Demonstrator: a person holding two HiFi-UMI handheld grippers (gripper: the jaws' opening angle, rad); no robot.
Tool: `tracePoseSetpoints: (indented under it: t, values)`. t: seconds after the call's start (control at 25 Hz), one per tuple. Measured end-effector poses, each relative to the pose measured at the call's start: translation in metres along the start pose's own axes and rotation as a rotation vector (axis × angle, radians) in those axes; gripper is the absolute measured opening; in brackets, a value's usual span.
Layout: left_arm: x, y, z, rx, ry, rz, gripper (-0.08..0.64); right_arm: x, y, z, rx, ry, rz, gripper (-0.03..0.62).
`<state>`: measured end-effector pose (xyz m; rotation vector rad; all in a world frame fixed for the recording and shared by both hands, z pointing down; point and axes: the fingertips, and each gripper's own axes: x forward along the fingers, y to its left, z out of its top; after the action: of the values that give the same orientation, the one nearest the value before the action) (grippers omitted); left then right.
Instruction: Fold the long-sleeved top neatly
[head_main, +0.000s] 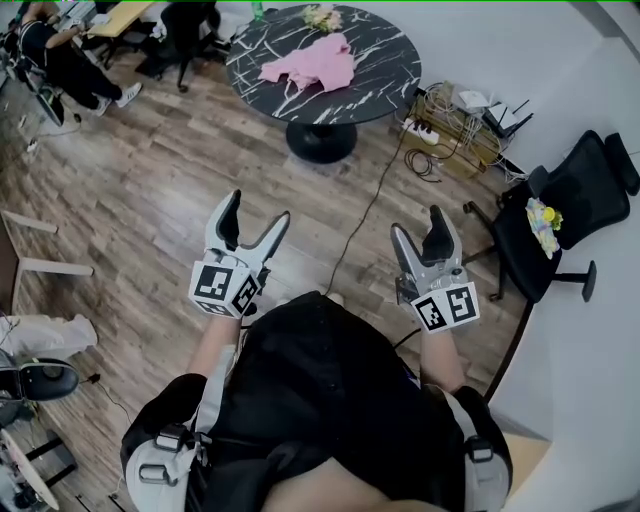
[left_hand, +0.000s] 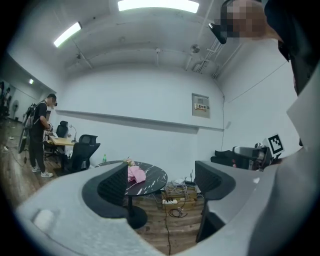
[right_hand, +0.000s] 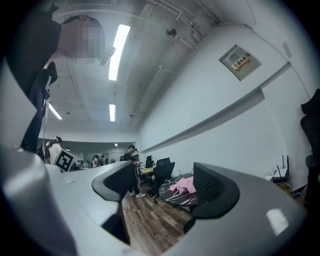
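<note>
A wide wooden floor (head_main: 150, 170) is seen between the person and the round dark counter (head_main: 385, 70), which stands well apart from both grippers. A black chair (head_main: 570, 190) is set by the wall at the right. The pink top (head_main: 312, 62) is lying on the counter in a crumpled heap with no sleeve laid out. A small bunch of flowers (head_main: 322, 15) is placed just beyond it, near the far rim. The left gripper (head_main: 257, 207) and the right gripper (head_main: 417, 222) are held about level in front of the body and aimed towards the counter. The fingers (head_main: 228, 218) of each are spread wide and nothing is held between them. A thin cable (head_main: 368, 215) is stretched across the floor from the wall side towards the person's feet.

Folding is judged not to have been begun, and 3 risks are foreseen. The cable could be caught by a foot on the way over. If the heap is pinched blindly, 2 layers or a tucked sleeve could be taken together, and a twisted fold would result. The flowers could be knocked while the cloth is being spread, or the cloth dragged off the smooth rim.
</note>
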<state>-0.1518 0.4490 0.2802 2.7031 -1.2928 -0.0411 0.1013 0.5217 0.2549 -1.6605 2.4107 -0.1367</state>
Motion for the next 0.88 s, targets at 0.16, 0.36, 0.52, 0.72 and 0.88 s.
tracePoseSetpoints:
  t: [0.16,0.36,0.52,0.72,0.88]
  values:
    - [0.013,-0.027,0.002,0.015,-0.008,-0.002,0.434,-0.014,-0.015,0.004,-0.019,-0.006,0.003,0.364]
    - [0.022,-0.046,-0.002,0.003,0.005,0.002,0.434,-0.021,-0.035,-0.004,0.009,0.013,0.013,0.364]
    - [0.022,-0.042,-0.009,0.008,0.039,0.029,0.433,-0.028,-0.048,-0.008,0.041,0.019,-0.008,0.362]
    - [0.038,-0.035,-0.014,0.014,0.051,0.038,0.433,-0.026,-0.073,-0.012,0.057,0.036,-0.057,0.362]
    - [0.061,-0.025,-0.021,0.009,0.064,0.011,0.433,-0.02,-0.085,-0.014,0.039,0.037,-0.094,0.362]
